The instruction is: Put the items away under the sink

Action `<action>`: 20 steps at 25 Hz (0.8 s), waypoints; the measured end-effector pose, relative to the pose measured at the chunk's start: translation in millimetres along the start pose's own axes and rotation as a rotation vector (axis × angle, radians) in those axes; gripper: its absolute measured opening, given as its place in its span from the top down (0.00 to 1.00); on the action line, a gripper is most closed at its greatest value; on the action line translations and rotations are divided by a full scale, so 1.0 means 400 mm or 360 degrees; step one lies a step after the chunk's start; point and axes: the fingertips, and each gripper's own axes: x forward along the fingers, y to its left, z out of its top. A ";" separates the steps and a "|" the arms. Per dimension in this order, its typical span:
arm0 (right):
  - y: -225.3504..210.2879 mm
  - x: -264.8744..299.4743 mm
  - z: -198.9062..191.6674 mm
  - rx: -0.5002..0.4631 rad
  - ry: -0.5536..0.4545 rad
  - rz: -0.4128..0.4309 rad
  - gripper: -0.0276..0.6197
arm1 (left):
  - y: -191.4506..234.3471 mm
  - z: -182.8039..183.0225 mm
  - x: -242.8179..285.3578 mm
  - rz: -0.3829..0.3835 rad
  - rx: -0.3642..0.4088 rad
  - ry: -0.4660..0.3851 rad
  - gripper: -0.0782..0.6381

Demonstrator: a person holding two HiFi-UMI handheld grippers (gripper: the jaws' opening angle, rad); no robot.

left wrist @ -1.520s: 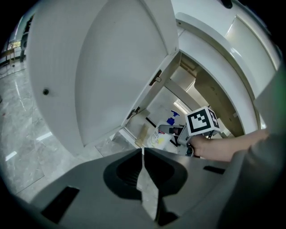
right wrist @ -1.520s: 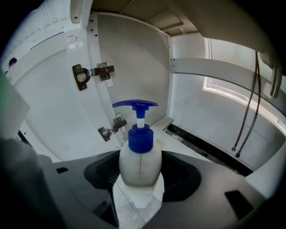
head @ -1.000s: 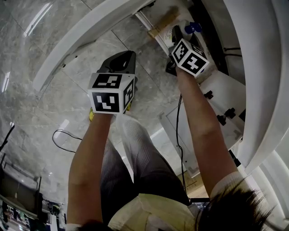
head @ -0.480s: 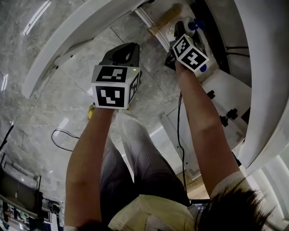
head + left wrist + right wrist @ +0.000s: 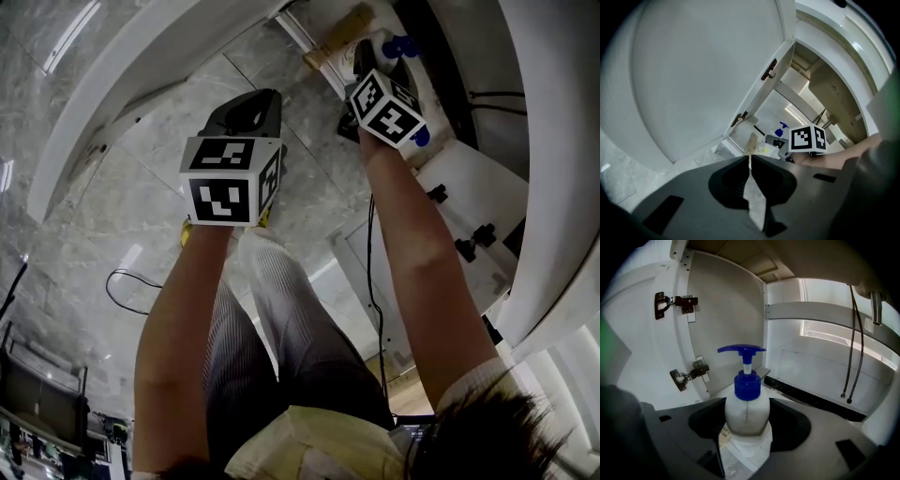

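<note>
A white pump bottle (image 5: 746,414) with a blue pump head (image 5: 743,351) stands upright between the jaws of my right gripper (image 5: 746,434), which is shut on its lower body. The bottle is inside the open cabinet under the sink, above its white floor (image 5: 797,397). In the head view the right gripper (image 5: 372,64) reaches into the cabinet opening with the blue pump (image 5: 401,45) just past it. My left gripper (image 5: 255,101) hangs over the marble floor in front of the cabinet. Its jaws (image 5: 750,158) are shut with nothing between them.
The cabinet door (image 5: 693,70) stands open at the left, with hinges (image 5: 677,303) on the inner wall. Two hoses (image 5: 853,343) hang at the cabinet's right. A tan flat piece (image 5: 342,37) lies at the cabinet threshold. A cable (image 5: 127,281) lies on the marble floor.
The right gripper has carried the bottle slightly further into the cabinet. The left gripper has barely shifted.
</note>
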 end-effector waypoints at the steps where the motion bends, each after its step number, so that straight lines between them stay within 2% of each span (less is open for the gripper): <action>1: 0.003 -0.003 -0.004 -0.0009 0.0000 0.0014 0.52 | 0.001 -0.004 0.000 -0.0001 -0.0004 0.0004 0.82; 15: 0.013 -0.022 -0.047 -0.0098 0.0082 0.0062 0.52 | -0.015 -0.016 -0.030 -0.0063 -0.0021 0.0005 0.82; 20: 0.019 -0.033 -0.047 -0.0065 0.0095 0.0090 0.52 | -0.022 -0.022 -0.041 -0.0077 -0.0004 0.0010 0.82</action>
